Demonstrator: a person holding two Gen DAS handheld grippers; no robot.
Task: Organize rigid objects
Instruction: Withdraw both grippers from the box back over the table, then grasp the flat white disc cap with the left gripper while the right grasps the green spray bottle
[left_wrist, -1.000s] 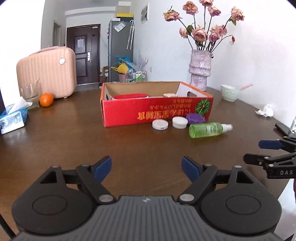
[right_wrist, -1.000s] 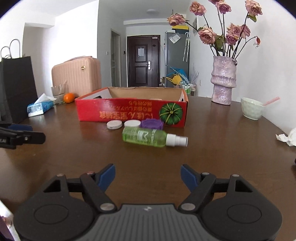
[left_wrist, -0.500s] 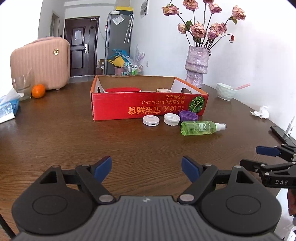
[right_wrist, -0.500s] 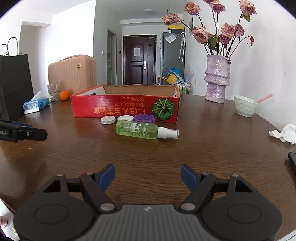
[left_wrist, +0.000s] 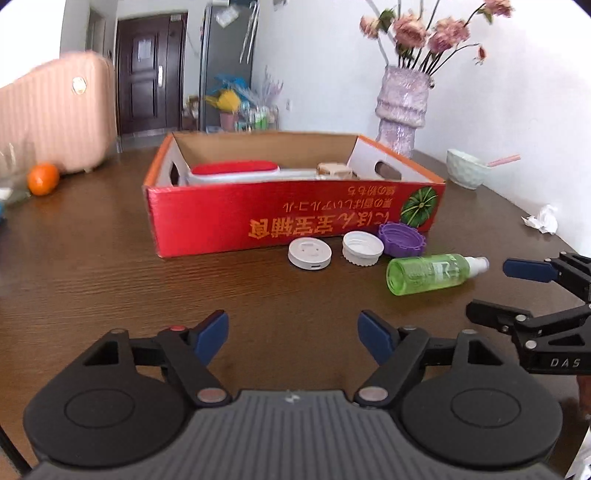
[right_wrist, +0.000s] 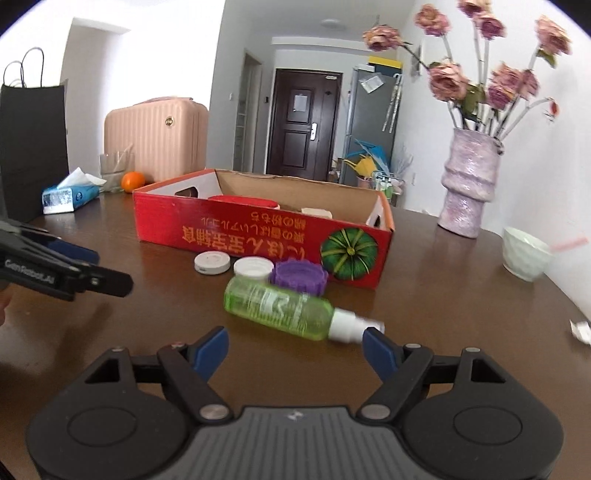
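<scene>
In front of the red cardboard box (right_wrist: 258, 236), the right gripper (right_wrist: 295, 350) gapes empty near the green spray bottle (right_wrist: 280, 308); the left gripper (left_wrist: 291, 332), closing, holds nothing.

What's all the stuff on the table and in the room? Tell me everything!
box: 1, red, mid table
red-topped item: 1, inside box
tan block: 1, inside box
white caps: 2, before the box
purple cap: 1, beside the white caps
spray bottle: 1, green, lying before the caps
vase: 1, lilac, holding pink flowers, right of box
bowl: 1, pale green, right edge
orange: 1, left of box
tissue pack: 1, blue, far left
suitcase: 1, pink, behind table
black bag: 1, far left
door: 1, dark, back wall
left tongs: open, just been closing, nothing between
right tongs: open, near bottle
</scene>
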